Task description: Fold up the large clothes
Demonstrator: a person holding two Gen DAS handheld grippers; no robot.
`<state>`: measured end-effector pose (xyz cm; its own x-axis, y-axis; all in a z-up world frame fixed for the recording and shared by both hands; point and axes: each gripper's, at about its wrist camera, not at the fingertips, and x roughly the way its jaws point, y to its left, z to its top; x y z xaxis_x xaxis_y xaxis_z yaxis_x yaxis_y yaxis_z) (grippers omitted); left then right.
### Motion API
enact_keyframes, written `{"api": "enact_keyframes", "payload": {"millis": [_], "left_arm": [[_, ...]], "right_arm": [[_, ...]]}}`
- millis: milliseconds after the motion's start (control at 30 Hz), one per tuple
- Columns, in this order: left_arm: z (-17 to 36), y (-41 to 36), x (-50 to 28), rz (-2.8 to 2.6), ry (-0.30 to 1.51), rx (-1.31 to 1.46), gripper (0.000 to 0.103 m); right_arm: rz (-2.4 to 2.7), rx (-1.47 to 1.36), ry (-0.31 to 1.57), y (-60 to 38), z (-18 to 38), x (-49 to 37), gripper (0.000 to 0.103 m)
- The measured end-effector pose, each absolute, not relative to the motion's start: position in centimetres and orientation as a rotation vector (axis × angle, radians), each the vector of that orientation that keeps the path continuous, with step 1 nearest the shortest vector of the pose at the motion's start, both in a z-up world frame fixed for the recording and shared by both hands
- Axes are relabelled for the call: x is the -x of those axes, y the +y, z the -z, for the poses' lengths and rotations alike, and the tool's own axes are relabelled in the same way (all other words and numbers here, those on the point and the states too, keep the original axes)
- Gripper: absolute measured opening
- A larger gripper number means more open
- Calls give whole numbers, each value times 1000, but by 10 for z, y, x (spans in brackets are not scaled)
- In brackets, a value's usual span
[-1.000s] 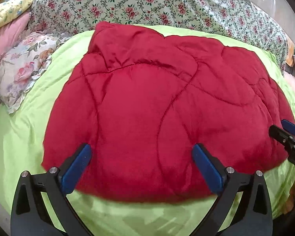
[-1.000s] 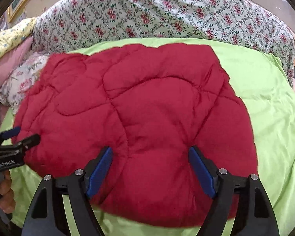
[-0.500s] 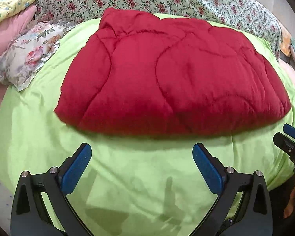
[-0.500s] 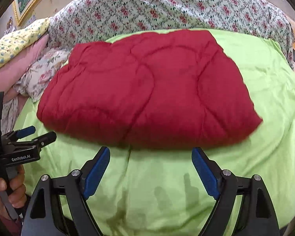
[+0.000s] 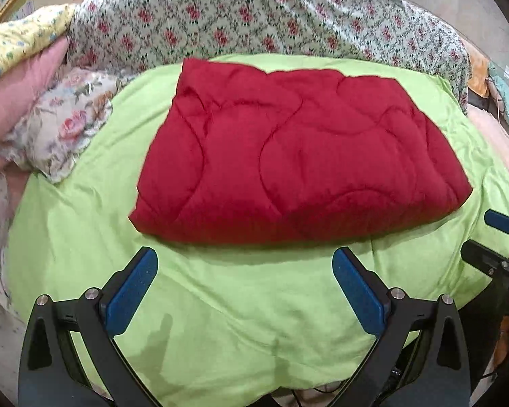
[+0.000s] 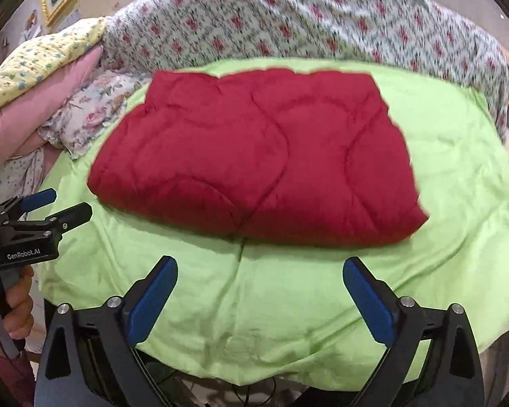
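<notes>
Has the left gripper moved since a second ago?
Yes. The left gripper, jaws open and empty, has backed off the red quilt toward the green sheet's near edge.

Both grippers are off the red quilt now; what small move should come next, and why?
Probably bring the left gripper and right gripper back to the near edge of the red quilt for another fold. It lies as a wide rectangle on the green sheet, both sets of jaws are open with nothing between them, the right having just been opening.
</notes>
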<state>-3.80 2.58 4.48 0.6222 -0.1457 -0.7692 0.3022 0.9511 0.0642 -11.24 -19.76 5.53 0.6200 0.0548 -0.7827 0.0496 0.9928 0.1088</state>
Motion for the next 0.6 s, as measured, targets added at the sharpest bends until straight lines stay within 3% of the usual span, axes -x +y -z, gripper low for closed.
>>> {"api": "enact_keyframes", "payload": {"millis": [600], "left_arm": [[-9, 9, -14, 155, 970, -204, 103]], "right_arm": [[36, -155, 961, -202, -35, 71, 102]]}}
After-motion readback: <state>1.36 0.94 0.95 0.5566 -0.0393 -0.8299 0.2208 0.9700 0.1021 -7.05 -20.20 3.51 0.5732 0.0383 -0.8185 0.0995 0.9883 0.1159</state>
